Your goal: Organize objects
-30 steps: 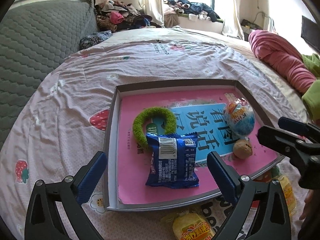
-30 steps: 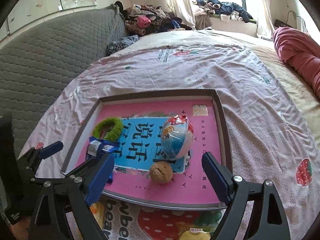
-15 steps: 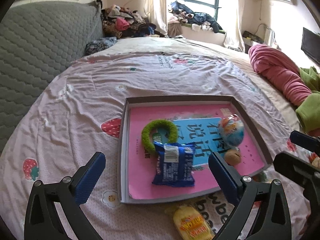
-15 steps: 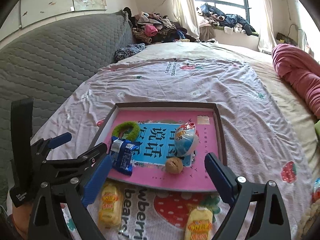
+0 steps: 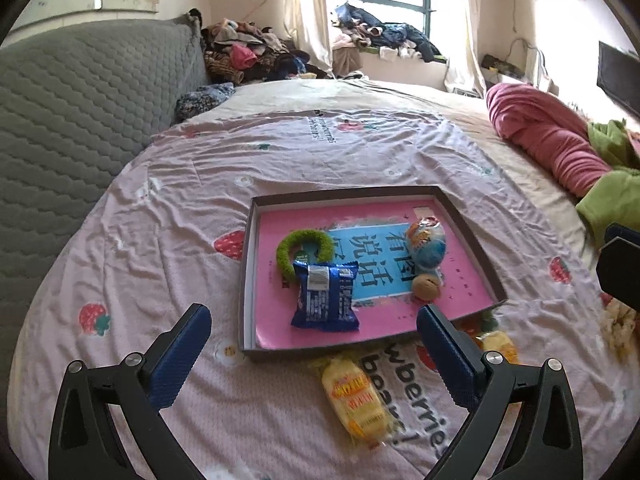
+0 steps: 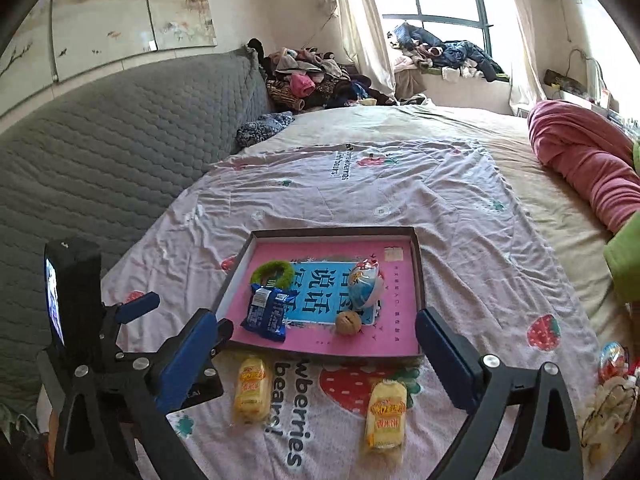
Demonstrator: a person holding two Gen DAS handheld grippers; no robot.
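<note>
Two claws: my left claw (image 5: 314, 350) and right claw (image 6: 316, 354) both gape wide, holding nothing; the right jaws have just been opening
Tray (image 6: 418, 276): on the bed, holding four items
Bread packs (image 6: 250, 388): on the sheet just before the tray
Risk: soft wrapper may slip or squash; tray may tip on bedding

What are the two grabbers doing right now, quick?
Left gripper: open, holding nothing.
Right gripper: open, holding nothing; its jaws have just been opening.

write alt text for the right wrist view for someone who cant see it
A shallow tray on a strawberry-print bedsheet holds a green ring, a blue snack packet, a toy egg and a walnut. Two yellow snack packs lie on the sheet in front, between the open right gripper fingers.
</note>
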